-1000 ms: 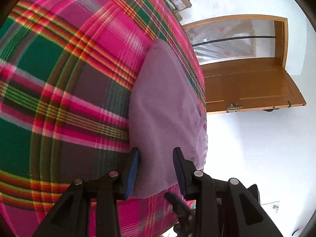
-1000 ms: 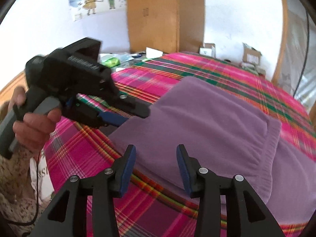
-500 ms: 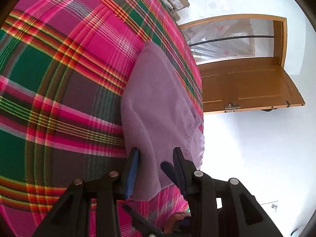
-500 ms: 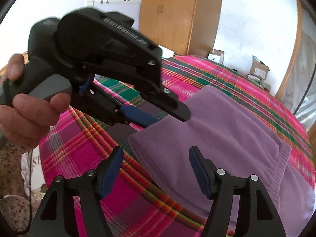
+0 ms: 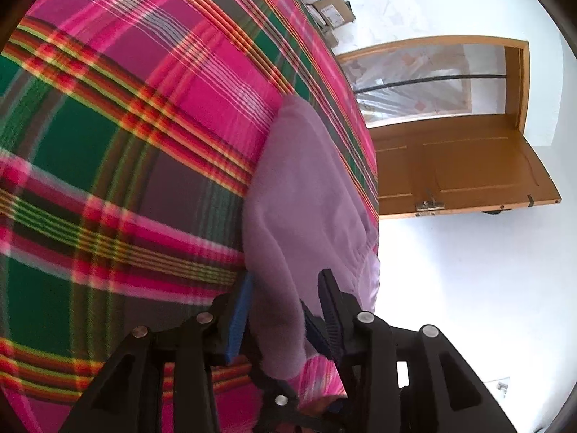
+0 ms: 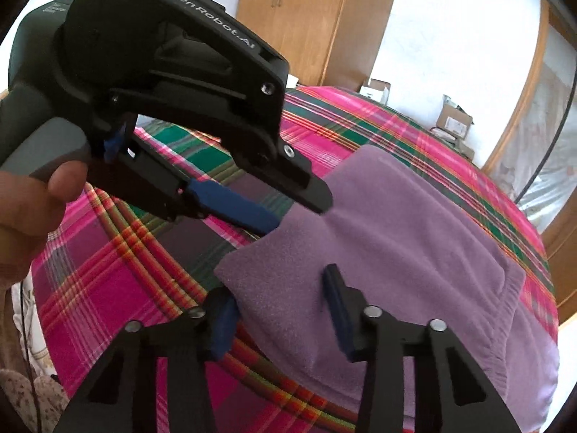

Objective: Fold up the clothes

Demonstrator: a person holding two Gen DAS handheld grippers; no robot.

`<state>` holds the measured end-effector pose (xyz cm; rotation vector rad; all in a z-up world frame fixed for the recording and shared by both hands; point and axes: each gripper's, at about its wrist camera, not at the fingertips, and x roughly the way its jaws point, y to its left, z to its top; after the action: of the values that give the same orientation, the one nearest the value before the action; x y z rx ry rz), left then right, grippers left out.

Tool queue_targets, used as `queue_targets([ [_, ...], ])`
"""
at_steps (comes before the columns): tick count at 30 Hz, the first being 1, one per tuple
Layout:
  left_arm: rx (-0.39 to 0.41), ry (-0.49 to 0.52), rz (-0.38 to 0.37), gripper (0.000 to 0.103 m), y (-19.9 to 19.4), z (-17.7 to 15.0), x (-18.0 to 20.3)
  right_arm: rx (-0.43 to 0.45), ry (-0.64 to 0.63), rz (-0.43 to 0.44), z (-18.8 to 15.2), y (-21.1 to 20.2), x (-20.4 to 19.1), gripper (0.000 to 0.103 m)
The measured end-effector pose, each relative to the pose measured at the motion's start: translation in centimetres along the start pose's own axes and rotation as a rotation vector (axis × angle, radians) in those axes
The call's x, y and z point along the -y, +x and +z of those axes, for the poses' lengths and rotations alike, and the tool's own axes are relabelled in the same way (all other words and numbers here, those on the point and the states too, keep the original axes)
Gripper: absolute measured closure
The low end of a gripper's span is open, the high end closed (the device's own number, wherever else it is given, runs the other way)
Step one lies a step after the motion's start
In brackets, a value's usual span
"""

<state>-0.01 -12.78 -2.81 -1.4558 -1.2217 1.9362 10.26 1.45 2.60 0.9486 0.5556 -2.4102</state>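
A folded purple garment (image 5: 306,195) (image 6: 404,252) lies on a bed with a pink and green plaid cover (image 5: 126,151) (image 6: 119,288). My left gripper (image 5: 285,281) (image 6: 299,213), held in a person's hand (image 6: 25,209), is shut on the garment's near corner, one finger under the cloth and one on top; its jaws are opening. My right gripper (image 6: 279,292) straddles the garment's near edge just beside it. Its jaws are closing, with cloth between them that the pads do not squeeze. A blue right finger (image 5: 314,328) shows beside the left one.
A wooden door (image 5: 461,166) stands open past the bed's edge above a white floor (image 5: 468,288). A wooden wardrobe (image 6: 317,25) and cardboard boxes (image 6: 452,121) stand behind the bed. The bed's rounded edge drops away close to both grippers.
My right gripper moved in beside the left one to the garment's near edge, opened wide, then narrowed around the cloth. The left gripper stayed on the corner.
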Motion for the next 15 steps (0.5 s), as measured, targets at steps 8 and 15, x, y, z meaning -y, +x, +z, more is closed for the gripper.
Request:
queue_targets([
  [8, 0.02, 0.0, 0.064, 0.061, 0.6, 2.2, -0.4, 0.032, 0.017, -0.018, -0.5, -0.9, 0.0, 0.084],
  [15, -0.023, 0.03, 0.093, 0.06, 2.9, 4.1, 0.8, 0.068, 0.044, -0.011, -0.5, -2.2, 0.7, 0.087],
])
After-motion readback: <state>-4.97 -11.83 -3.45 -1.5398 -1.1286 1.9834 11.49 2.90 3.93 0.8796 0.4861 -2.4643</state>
